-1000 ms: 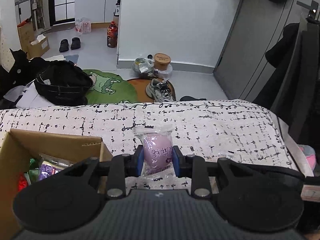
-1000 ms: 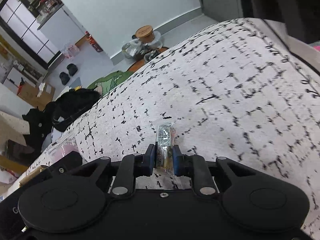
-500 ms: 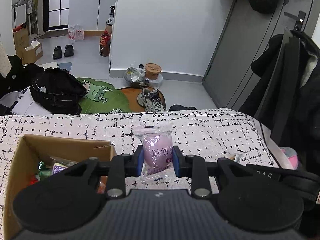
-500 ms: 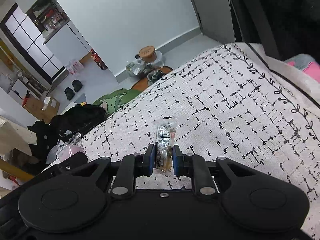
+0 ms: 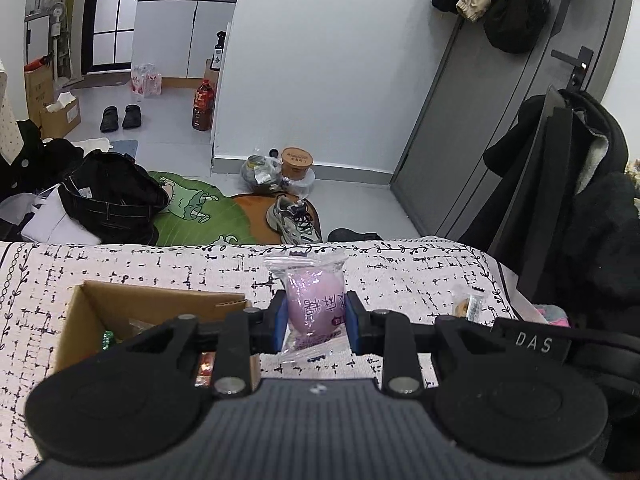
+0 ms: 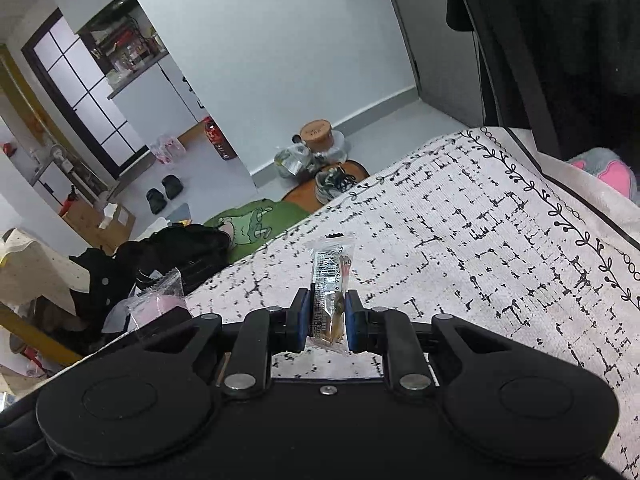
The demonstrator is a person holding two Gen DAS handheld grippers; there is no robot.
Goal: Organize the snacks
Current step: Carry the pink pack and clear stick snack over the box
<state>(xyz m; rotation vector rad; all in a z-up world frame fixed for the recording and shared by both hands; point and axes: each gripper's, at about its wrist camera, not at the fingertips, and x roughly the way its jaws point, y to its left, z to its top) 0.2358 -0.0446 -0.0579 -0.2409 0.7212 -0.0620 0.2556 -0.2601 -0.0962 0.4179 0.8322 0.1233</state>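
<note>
My left gripper point(image 5: 315, 320) is shut on a clear packet with a pink-purple snack point(image 5: 312, 304), held above the patterned cloth. A cardboard box point(image 5: 92, 304) with several snacks inside sits just left below it. My right gripper point(image 6: 327, 316) is shut on a narrow clear packet with a brown snack point(image 6: 328, 292), held above the cloth. That packet also shows at the right of the left wrist view point(image 5: 468, 306). The pink packet shows at the left of the right wrist view point(image 6: 158, 304).
The black-and-white patterned cloth point(image 6: 500, 240) covers the surface. Dark coats point(image 5: 580, 220) hang at the right edge. Beyond the far edge the floor holds a green mat point(image 5: 192, 216), a sneaker point(image 5: 292, 220), a black bag point(image 5: 108, 196) and a jar point(image 5: 296, 160).
Both grippers have risen with their packets still held. The views show more of the room and the cloth lies farther below. The box now appears smaller and lower left.
</note>
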